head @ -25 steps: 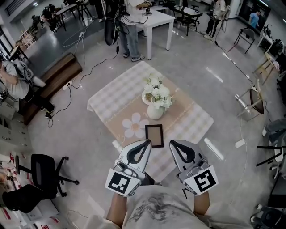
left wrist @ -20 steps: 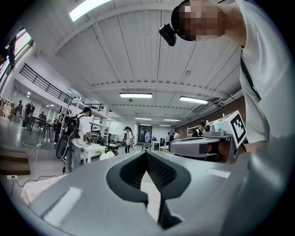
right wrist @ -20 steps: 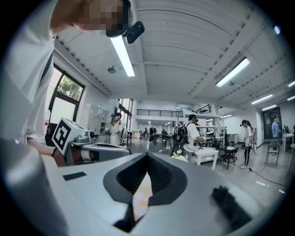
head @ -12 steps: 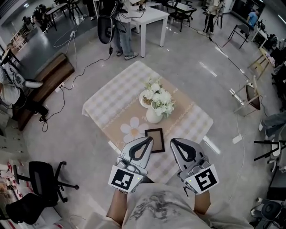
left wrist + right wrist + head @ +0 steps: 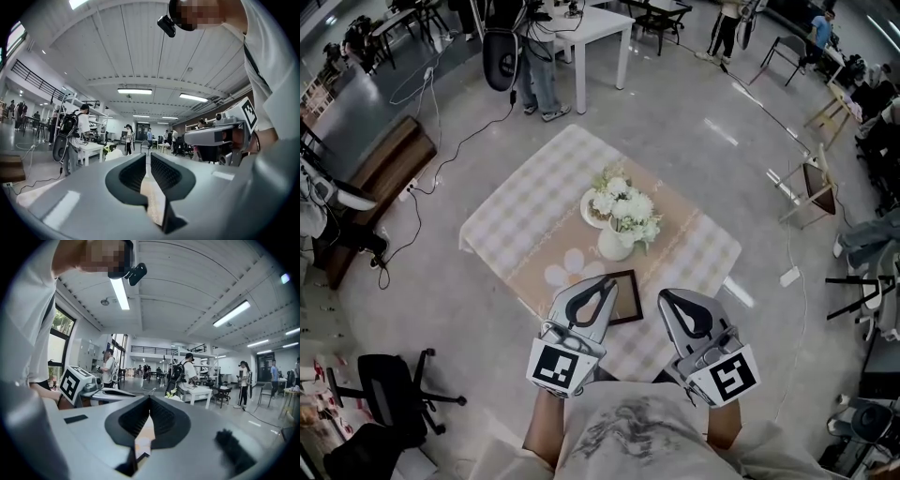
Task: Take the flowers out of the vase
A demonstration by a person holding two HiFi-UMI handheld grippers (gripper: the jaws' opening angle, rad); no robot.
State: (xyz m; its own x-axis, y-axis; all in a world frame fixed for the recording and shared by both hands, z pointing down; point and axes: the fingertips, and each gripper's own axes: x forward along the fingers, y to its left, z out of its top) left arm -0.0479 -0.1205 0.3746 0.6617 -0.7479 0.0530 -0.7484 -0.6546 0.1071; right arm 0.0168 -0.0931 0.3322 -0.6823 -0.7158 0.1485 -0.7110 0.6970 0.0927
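Plainly, everything here turns on the vase (image 5: 615,246), which stands upright near the middle of the checked counter (image 5: 520,202). The flowers (image 5: 626,211) are in it, a white bunch fanning out over its mouth, so nothing has been lifted out yet.

The left gripper (image 5: 606,280) hovers on the person's side of the vase, above the near edge of the counter. Its tips point almost straight at the vase. In the left gripper view its jaws are closed but for a thin slit, and nothing is between them. A dark picture frame (image 5: 623,297) lies flat between the vase and the person, partly under this gripper as seen from the head view.

The right gripper (image 5: 667,296) hangs further from the vase, to the vase's right and nearer the person. Its jaws meet at the tips and it is empty.

Judging from this, the left gripper is the nearer one. The stems run upright, so the grasp probably has to come in level at the stems just above the vase's mouth, with the jaws opened first.
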